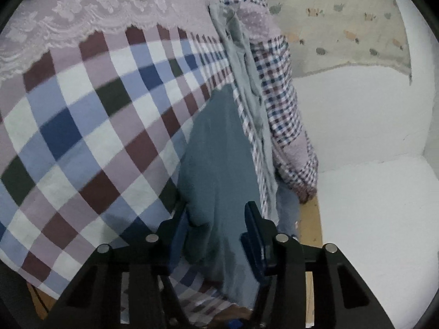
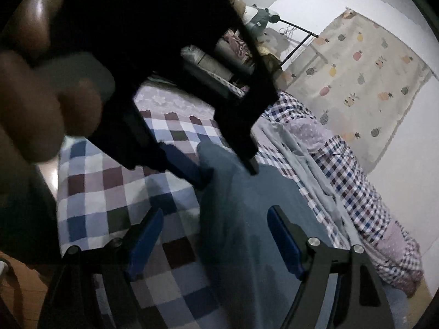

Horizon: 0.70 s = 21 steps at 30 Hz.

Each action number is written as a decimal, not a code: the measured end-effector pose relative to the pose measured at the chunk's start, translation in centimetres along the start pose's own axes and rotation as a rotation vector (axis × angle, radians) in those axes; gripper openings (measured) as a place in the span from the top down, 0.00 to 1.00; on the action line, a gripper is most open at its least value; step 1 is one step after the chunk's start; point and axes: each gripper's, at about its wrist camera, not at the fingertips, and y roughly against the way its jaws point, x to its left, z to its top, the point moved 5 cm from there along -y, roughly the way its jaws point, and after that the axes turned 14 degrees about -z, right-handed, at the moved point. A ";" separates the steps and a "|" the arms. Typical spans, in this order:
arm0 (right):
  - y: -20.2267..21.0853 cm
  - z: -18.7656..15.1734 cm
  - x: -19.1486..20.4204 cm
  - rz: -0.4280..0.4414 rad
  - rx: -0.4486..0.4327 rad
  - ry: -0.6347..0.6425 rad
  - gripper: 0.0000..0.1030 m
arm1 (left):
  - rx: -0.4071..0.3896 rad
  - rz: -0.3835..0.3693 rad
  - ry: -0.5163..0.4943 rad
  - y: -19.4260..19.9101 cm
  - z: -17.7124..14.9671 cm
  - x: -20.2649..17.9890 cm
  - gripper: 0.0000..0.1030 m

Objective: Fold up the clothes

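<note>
Teal garment (image 1: 219, 164) is lying on the checked bedspread (image 1: 82, 137), a raised fold poking up between the left tool (image 1: 216, 230) jaws, half spread, can't tell if they're pinching. Right tool (image 2: 216, 235) is spread wide over it, at 6 o'clock of the left one, holding nothing.

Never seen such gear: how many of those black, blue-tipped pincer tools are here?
2. The left gripper comes in from the upper left, fingers either side of a hump of teal cloth; the right gripper is at the bottom, open above that cloth. No others show.
</note>
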 end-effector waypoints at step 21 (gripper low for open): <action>-3.2 1.0 -3.4 0.010 0.107 -0.153 0.96 | -0.017 0.010 -0.013 -1.3 0.7 0.3 0.35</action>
